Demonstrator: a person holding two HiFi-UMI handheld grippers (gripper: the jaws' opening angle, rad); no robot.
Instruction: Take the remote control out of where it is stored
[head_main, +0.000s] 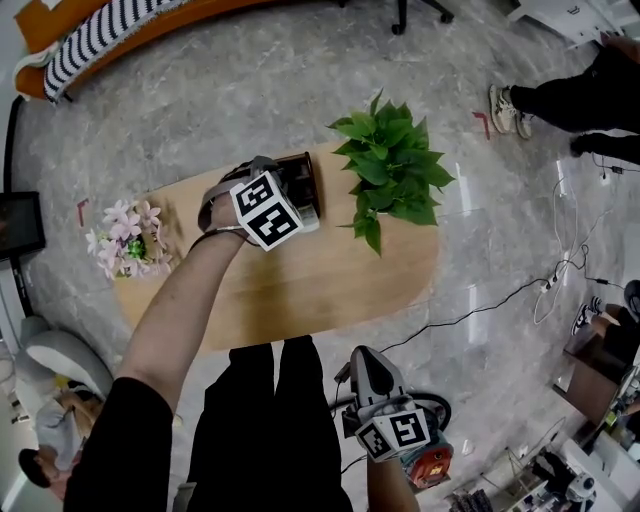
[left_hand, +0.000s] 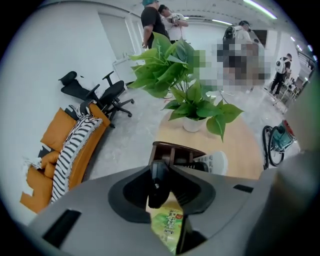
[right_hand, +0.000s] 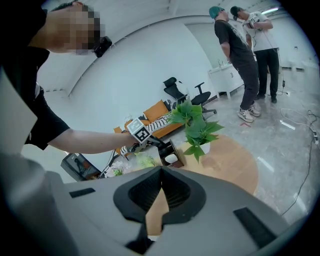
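Remote control (left_hand: 212, 162): white, lodged in dark wooden rack (left_hand: 172, 150) on surface (left_hand: 245, 150), by potted plant (left_hand: 187, 90). Left hand-held gripper (left_hand: 167, 200): released (green packet (left_hand: 170, 225) visible in gap). Right hand-held gripper (right_hand: 161, 172): clenched, empty.

Remote (left_hand: 214, 163) wht plastic, table (head_main: 300, 290) matt wood, floor (head_main: 250, 90) glossy stone.

You'll find the remote control (left_hand: 213, 162), pale grey-white with small buttons, lying flat in the dark wooden rack (left_hand: 171, 148) on the table (left_hand: 242, 145), with its rounded end sticking out.
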